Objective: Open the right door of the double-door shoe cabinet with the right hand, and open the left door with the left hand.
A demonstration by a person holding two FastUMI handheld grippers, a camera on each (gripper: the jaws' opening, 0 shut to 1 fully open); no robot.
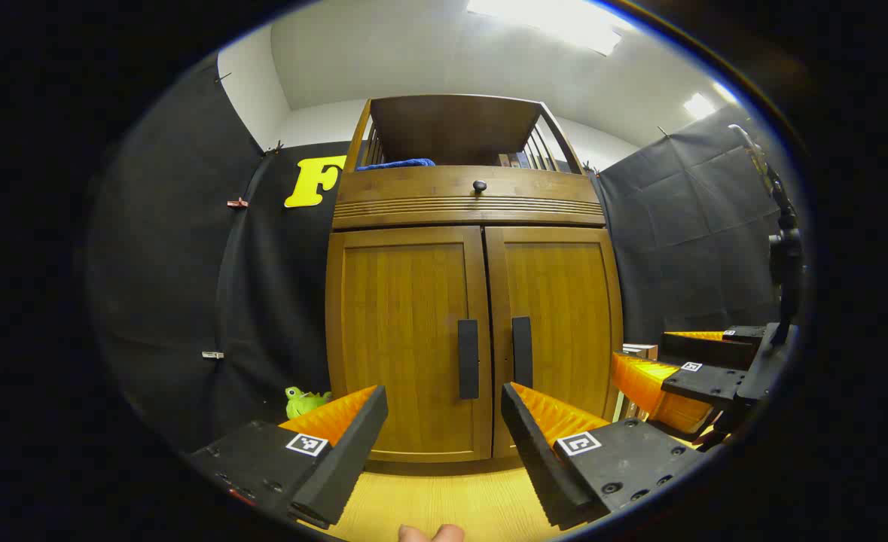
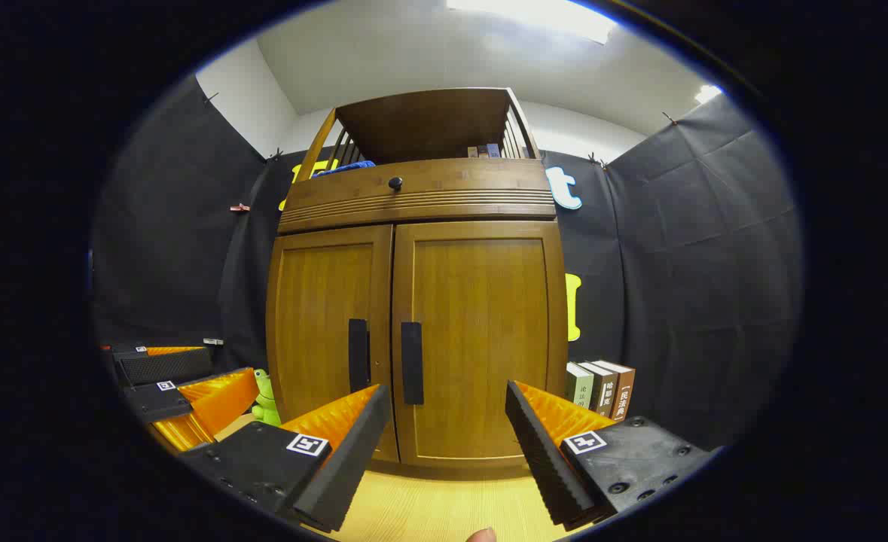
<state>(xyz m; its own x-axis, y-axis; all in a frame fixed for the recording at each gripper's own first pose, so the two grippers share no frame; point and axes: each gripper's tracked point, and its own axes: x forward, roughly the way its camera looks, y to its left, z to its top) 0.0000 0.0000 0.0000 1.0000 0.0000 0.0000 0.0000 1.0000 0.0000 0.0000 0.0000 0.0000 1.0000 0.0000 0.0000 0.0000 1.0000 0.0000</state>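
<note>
left tool [image 1: 444,421] released, short of the shoe cabinet [image 1: 474,211] | right tool [image 2: 447,421] released, also short of it | left door [image 1: 406,339] and right door [image 2: 481,339] both closed, handles untouched | progress: nothing opened yet, both doors left

walls: black cloth [image 2: 685,248] | ceiling: white, lit panel [image 2: 534,19] | floor: light wood [image 2: 444,508]
</note>
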